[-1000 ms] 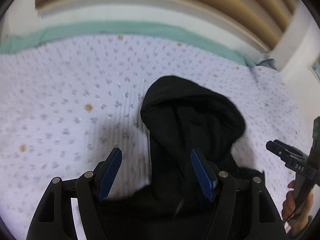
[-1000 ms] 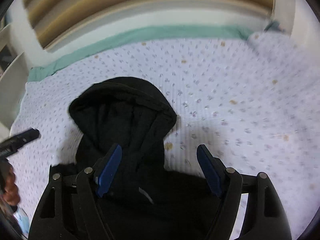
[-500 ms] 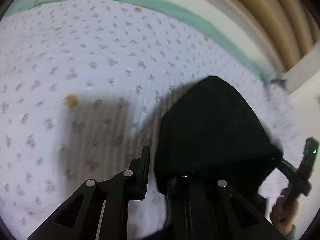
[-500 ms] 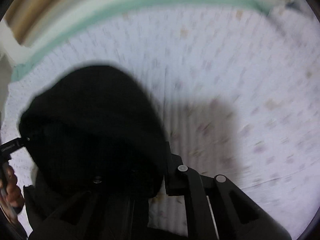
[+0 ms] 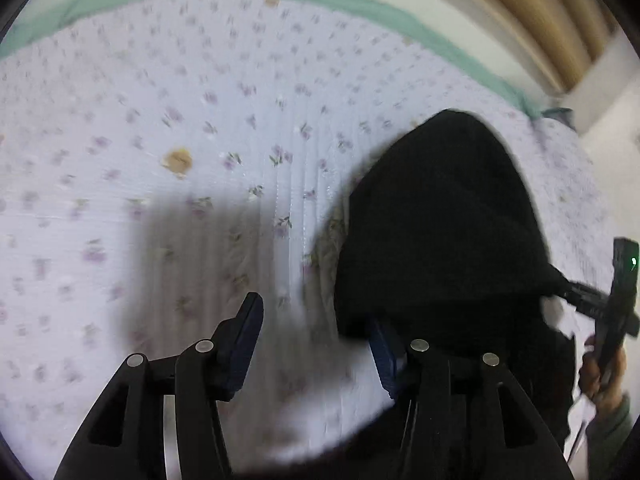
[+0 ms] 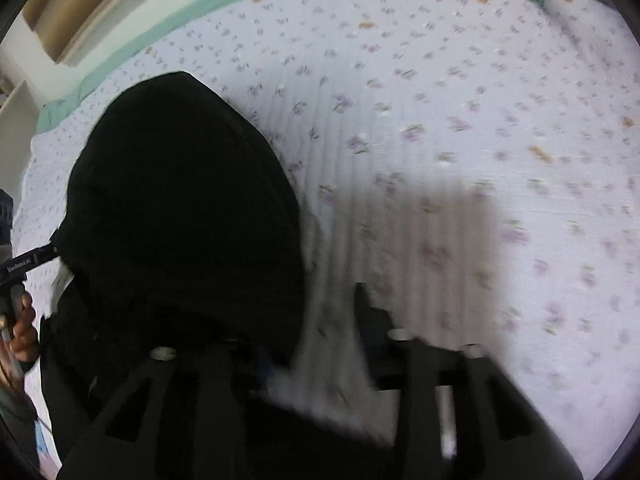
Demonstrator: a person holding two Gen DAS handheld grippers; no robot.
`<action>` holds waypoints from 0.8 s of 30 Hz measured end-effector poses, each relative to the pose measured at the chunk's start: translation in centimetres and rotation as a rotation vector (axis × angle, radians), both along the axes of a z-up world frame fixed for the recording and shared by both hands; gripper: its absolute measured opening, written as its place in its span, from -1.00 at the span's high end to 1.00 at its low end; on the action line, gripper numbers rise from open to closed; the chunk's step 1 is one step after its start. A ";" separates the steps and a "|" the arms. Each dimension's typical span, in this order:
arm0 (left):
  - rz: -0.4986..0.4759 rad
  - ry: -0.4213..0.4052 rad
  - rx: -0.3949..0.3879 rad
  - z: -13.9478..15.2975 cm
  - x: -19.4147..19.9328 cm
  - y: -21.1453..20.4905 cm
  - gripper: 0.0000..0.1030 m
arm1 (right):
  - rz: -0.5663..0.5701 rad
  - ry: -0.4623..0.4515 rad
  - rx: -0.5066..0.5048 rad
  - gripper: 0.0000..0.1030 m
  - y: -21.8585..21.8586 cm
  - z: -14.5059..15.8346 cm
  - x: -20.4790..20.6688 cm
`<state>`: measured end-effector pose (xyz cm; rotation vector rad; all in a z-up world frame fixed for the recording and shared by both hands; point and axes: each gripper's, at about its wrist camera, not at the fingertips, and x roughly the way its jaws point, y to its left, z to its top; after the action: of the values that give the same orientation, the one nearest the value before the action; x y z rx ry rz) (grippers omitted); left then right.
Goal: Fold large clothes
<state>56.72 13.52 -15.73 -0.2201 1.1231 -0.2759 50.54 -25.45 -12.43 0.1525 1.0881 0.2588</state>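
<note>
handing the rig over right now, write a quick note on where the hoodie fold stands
Left hand-held gripper: jaws apart, nothing clamped; its right finger sits under the edge of the hood.
Right hand-held gripper: blurred, jaws look apart; its left finger is hidden under the hood, so a grip cannot be ruled out.
Black hoodie: on the floral bedspread, hood raised and bunched between the two grippers, body trailing toward the camera.
Done: both grippers are at the hood.
Left: no finished fold shows; lay the hood onto the body, then fold the rest, which is mostly out of view.
</note>
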 end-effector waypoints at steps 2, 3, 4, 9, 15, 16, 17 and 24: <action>-0.007 -0.033 -0.020 1.9 -1.2 0.7 -0.03 | 0.015 -0.027 0.027 -0.09 -0.9 1.8 -1.4; -0.007 -0.070 -0.037 3.6 -1.6 0.8 -0.04 | 0.022 -0.062 0.041 -0.14 -1.2 3.4 -2.0; -0.012 -0.099 -0.050 4.8 -1.6 0.6 -0.06 | 0.027 -0.090 0.049 -0.20 -1.0 4.5 -2.2; -0.099 -0.178 -0.163 7.7 0.9 -2.7 -0.15 | 0.090 -0.173 0.097 -0.30 2.5 7.6 0.8; -0.096 0.102 -0.006 -1.6 4.2 -5.4 -0.13 | 0.163 -0.007 -0.044 -0.27 7.3 0.1 5.3; -0.072 0.133 -0.013 -3.0 4.3 -5.2 -0.12 | 0.167 0.026 -0.066 -0.22 7.3 -1.2 5.5; -0.042 0.122 -0.046 -3.6 4.2 -4.8 -0.12 | 0.166 0.055 -0.083 -0.22 7.8 -2.2 6.1; -0.151 -0.009 0.047 1.1 2.7 -5.6 -0.12 | 0.213 0.024 -0.056 -0.22 7.8 0.1 6.3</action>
<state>59.43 7.89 -14.63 -0.0919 1.1381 -0.3838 56.85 -17.69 -12.35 -0.0110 1.1351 0.4181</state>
